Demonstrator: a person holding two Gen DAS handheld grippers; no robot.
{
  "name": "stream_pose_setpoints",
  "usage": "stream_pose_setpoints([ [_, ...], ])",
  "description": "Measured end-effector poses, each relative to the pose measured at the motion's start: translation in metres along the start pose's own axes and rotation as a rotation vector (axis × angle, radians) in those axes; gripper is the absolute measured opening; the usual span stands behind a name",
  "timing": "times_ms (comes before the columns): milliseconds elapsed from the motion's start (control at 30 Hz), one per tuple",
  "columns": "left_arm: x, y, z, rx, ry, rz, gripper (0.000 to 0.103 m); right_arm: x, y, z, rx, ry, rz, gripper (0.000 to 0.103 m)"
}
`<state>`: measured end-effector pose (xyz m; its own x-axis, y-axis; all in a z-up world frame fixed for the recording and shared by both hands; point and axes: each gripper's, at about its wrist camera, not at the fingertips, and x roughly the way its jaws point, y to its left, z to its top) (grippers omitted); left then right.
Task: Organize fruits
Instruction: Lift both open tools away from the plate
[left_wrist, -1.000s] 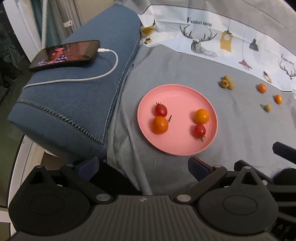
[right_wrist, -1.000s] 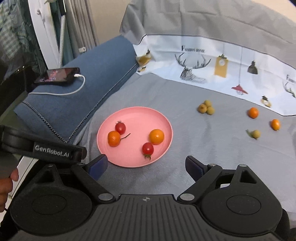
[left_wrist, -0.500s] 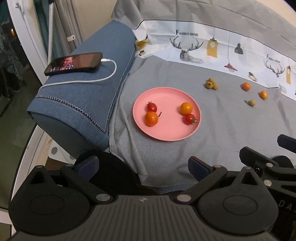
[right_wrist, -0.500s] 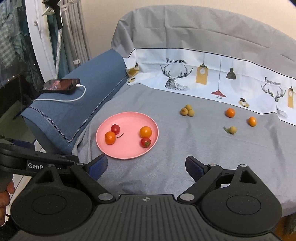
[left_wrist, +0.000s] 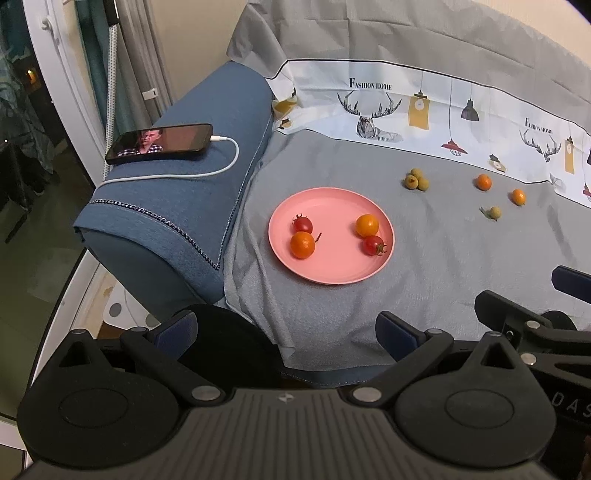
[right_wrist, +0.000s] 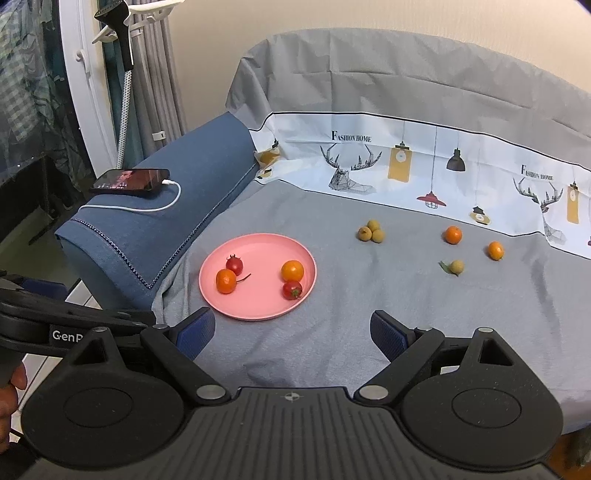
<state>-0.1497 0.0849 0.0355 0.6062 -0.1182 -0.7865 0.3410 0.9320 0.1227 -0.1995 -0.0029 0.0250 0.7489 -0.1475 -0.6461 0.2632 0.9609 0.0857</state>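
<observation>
Starting at the left: my left gripper (left_wrist: 284, 332) hangs wide open and empty at the near edge, the pink plate (left_wrist: 325, 273) straight ahead of it, already holding four small fruits. Sliding right, my right gripper (right_wrist: 291, 332) is spread wide too, nothing between its pads. The loose fruit lies beyond it and to the right: the greenish cluster (right_wrist: 371, 230), two oranges (right_wrist: 453, 235), one lone green fruit (right_wrist: 456, 266). My right hand looks nearer, so I'd reach with that.
</observation>
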Motion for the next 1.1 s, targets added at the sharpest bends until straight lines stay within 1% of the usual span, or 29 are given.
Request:
stream_pose_setpoints([
  [233,0.003,0.001,0.001,0.003,0.008,0.003,0.103,0.002,0.000,-0.002,0.001,0.015,0.002,0.092],
  [533,0.020,-0.001,0.001,0.016,0.054,0.008,0.103,0.019,-0.005,-0.004,0.019,0.064,0.017,0.092],
  [833,0.048,-0.012,0.009,0.054,0.113,0.017,0.103,0.049,-0.018,-0.005,0.055,0.132,0.033,0.092],
  [1100,0.079,-0.032,0.027,0.104,0.158,0.028,0.103,0.079,-0.039,-0.004,0.113,0.187,0.030,0.092],
])
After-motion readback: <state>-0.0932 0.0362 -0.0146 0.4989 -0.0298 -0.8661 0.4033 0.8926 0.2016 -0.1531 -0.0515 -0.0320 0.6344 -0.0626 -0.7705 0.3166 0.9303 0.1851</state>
